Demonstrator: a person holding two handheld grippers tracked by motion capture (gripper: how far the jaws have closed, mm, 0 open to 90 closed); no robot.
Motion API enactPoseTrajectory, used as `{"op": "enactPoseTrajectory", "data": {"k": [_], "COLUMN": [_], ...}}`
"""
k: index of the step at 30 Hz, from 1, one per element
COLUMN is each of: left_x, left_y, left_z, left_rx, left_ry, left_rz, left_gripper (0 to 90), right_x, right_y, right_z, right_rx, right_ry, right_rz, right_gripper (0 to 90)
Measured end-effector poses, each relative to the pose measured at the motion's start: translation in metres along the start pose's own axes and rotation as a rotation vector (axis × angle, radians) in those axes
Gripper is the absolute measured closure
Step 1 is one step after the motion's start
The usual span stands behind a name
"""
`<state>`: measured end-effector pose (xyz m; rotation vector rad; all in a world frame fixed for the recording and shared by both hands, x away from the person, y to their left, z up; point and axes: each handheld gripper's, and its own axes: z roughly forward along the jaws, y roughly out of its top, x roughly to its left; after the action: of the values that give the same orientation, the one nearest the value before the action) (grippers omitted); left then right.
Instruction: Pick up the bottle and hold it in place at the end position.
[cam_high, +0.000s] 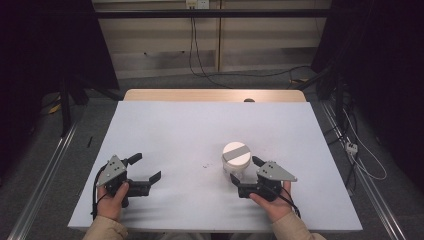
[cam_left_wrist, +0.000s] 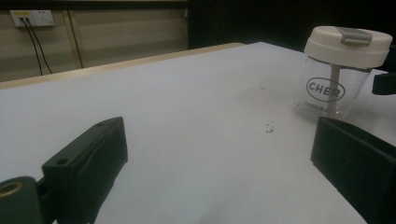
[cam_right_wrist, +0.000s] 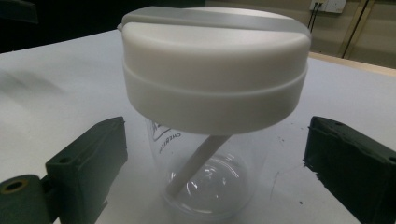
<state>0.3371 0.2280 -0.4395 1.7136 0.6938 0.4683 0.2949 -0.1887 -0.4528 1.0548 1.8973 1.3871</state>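
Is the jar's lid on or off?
On: the white lid sits flush atop the upright clear jar, between the right gripper's open jaws.

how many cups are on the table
1: a clear cup with a white lid stands right of centre on the table, between the open jaws of the right gripper. Nothing looks able to hide another.

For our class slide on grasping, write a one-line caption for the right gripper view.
Open right gripper straddling an upright clear cup with a white lid.
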Motion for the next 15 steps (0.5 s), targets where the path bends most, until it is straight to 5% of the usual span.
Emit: {"op": "enactPoseTrajectory", "data": {"k": [15], "left_x": [-0.001], "left_y": [0.000], "left_z": [0.001], "left_rx": [0.005], "left_ry": [-0.005], "left_rz": [0.006], "left_gripper": [3.5], "right_x": [0.006], "right_y": [0.004], "right_z": [0.020], "right_rx": [0.009], "right_ry": [-0.010], "right_rz": [0.038], "right_gripper": [6.4]}}
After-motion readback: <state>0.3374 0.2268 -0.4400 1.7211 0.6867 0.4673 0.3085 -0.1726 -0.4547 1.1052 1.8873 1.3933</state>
